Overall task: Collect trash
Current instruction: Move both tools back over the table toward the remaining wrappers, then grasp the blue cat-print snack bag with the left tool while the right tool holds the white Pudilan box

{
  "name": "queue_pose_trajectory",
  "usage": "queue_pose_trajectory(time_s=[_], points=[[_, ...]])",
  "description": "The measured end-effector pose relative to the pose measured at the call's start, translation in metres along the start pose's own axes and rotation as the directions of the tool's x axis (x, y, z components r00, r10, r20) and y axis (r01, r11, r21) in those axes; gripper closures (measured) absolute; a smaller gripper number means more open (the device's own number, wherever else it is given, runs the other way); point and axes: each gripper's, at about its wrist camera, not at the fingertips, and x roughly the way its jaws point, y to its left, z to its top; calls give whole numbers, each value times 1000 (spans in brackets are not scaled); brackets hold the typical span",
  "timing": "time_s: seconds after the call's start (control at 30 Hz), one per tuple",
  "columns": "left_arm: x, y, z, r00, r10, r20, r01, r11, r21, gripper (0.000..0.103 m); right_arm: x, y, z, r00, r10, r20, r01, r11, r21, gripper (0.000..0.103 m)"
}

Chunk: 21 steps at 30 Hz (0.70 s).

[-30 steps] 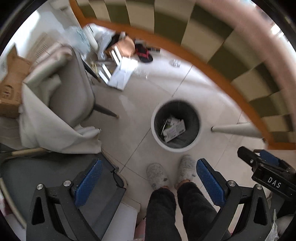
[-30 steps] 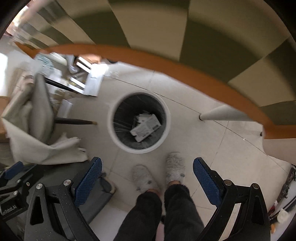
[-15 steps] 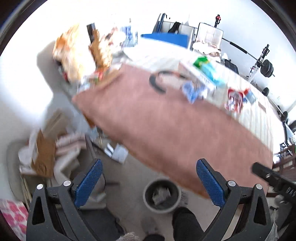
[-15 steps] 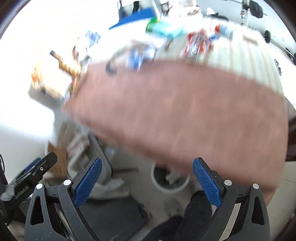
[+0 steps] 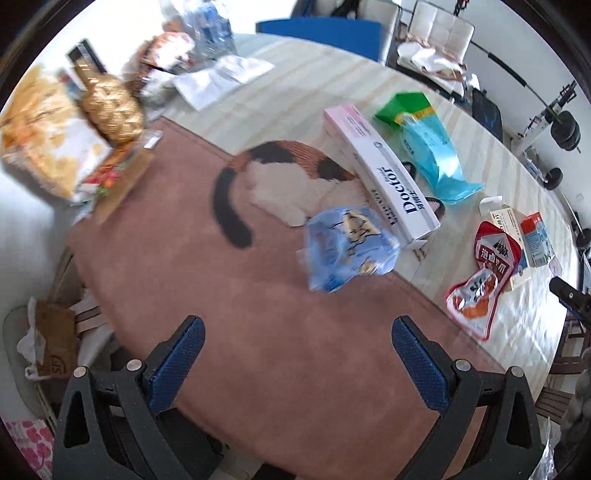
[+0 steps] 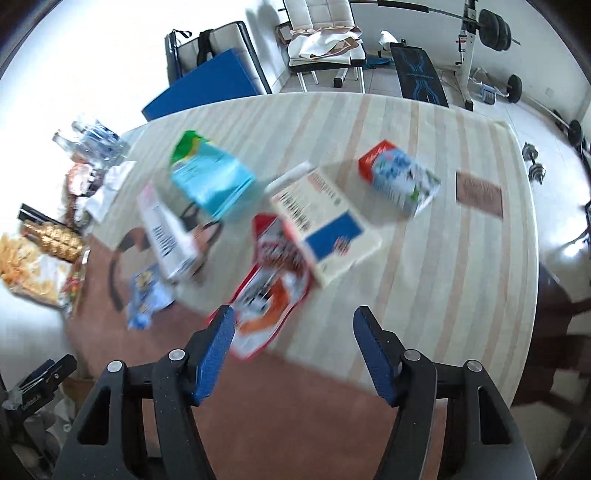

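Observation:
Trash lies on the table: a crumpled light-blue wrapper [image 5: 349,253], a long pink-and-white "Doctor" box [image 5: 380,175], a turquoise-and-green bag [image 5: 428,147], a red-and-white pouch [image 5: 480,280], and small cartons [image 5: 535,240]. My left gripper [image 5: 295,347] is open and empty above the brown mat, short of the blue wrapper. My right gripper [image 6: 295,332] is open and empty just above the red pouch [image 6: 267,295]. Beyond it lie a cream box [image 6: 325,229] and a red-blue carton [image 6: 400,181]. The right view is blurred.
A brown mat [image 5: 221,295] with a cat picture covers the near table. Snack bags [image 5: 40,144] and a gold bottle [image 5: 110,107] crowd the left end. Chairs [image 6: 325,37], a blue panel [image 6: 210,88] and weights [image 6: 491,29] stand beyond.
Both grippers swung up from looking down at the floor bin to looking over the tabletop. Both stayed open and empty. The bin is out of view now.

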Motion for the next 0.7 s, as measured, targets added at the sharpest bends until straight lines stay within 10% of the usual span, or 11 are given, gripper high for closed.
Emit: queue_pose_trajectory(time_s=[0.27, 0.7], points=[[67, -39, 44, 993, -37, -113, 38, 999, 10, 0, 84, -13, 67, 989, -103, -109, 88, 987, -136, 34], [99, -59, 58, 982, -106, -154, 103, 994, -24, 1, 144, 29, 75, 961, -126, -247, 39, 943, -332, 21]])
